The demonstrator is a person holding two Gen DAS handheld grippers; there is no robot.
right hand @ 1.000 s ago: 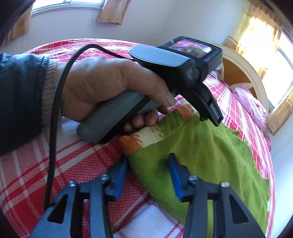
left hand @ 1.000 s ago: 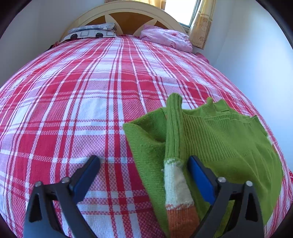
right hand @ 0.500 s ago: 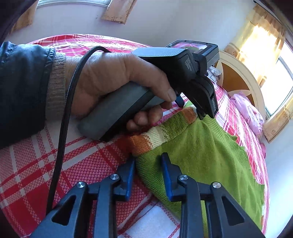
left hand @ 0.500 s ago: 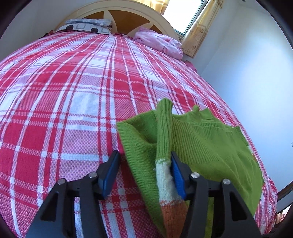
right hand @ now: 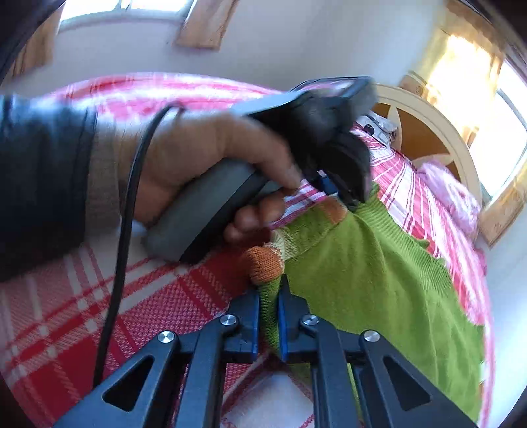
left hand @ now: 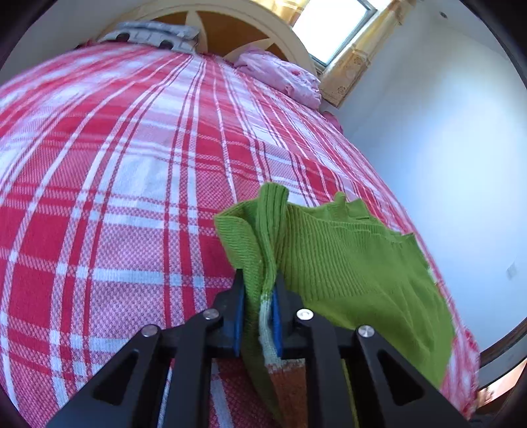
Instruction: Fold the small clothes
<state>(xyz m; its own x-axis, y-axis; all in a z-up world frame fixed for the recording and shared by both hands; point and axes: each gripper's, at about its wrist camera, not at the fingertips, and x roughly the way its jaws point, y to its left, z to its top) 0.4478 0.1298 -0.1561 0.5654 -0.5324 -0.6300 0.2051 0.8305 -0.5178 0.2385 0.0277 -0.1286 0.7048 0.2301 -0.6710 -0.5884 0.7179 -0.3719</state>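
Observation:
A small green knit sweater (left hand: 346, 263) with a white and orange striped sleeve cuff (left hand: 286, 378) lies on a red and white plaid bedspread (left hand: 115, 197). My left gripper (left hand: 258, 289) is shut on the folded-in sleeve and the sweater edge beneath it. In the right wrist view the sweater (right hand: 378, 280) spreads to the right, and my right gripper (right hand: 268, 299) is shut on its green edge just below the orange cuff (right hand: 266, 263). The left gripper (right hand: 332, 187), held by a hand, pinches the sweater farther along the same edge.
The bed's cream and wood headboard (left hand: 230, 29) is at the far end, with a grey patterned pillow (left hand: 154, 33) and a pink pillow (left hand: 283, 75). A white wall (left hand: 444, 148) runs close along the bed's right side. A black cable (right hand: 122, 230) hangs from the left hand.
Both grippers have closed from open onto the sweater's near edge. The left one moved forward over the sleeve, and the cloth now bunches up between its fingers.

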